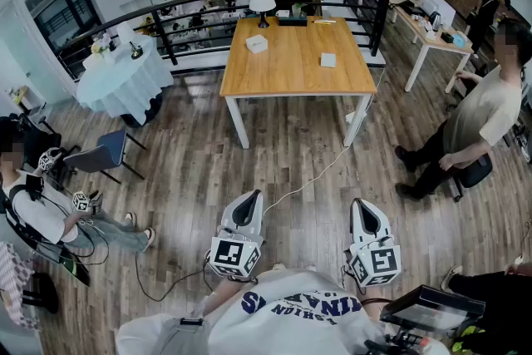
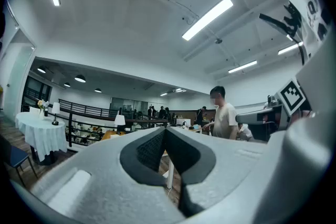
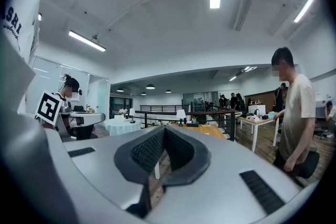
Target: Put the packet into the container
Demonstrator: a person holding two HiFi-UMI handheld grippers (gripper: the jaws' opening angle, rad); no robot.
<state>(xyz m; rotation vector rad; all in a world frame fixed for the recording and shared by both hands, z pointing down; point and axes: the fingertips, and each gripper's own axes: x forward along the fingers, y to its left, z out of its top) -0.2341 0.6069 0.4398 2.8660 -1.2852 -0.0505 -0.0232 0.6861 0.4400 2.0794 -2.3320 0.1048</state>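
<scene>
A wide open room with a plank floor (image 1: 191, 170) spreads out below the head view, edged at the back by a dark railing (image 1: 208, 12). In the middle stands a wooden table (image 1: 291, 75) with white legs, a lamp (image 1: 263, 2) at its far edge. The packet (image 1: 328, 60), a flat pale square, lies on the right half of the tabletop. The container (image 1: 256, 43), a small white box, sits well apart from it towards the far left corner; both are too small to make out further. A round table (image 1: 125, 83) under a white cloth stands at the left, with a blue chair (image 1: 106, 152) near it. A seated person (image 1: 33, 208) is at the left edge and a standing person (image 1: 482, 116) at the right. A thin cable (image 1: 320, 175) runs across the floor from the wooden table towards the near side. The left gripper (image 1: 248, 204) and the right gripper (image 1: 361, 208) are held level side by side close to the wearer's body, well short of the wooden table. Each has its jaws pressed together at the tips, with nothing between them.
</scene>
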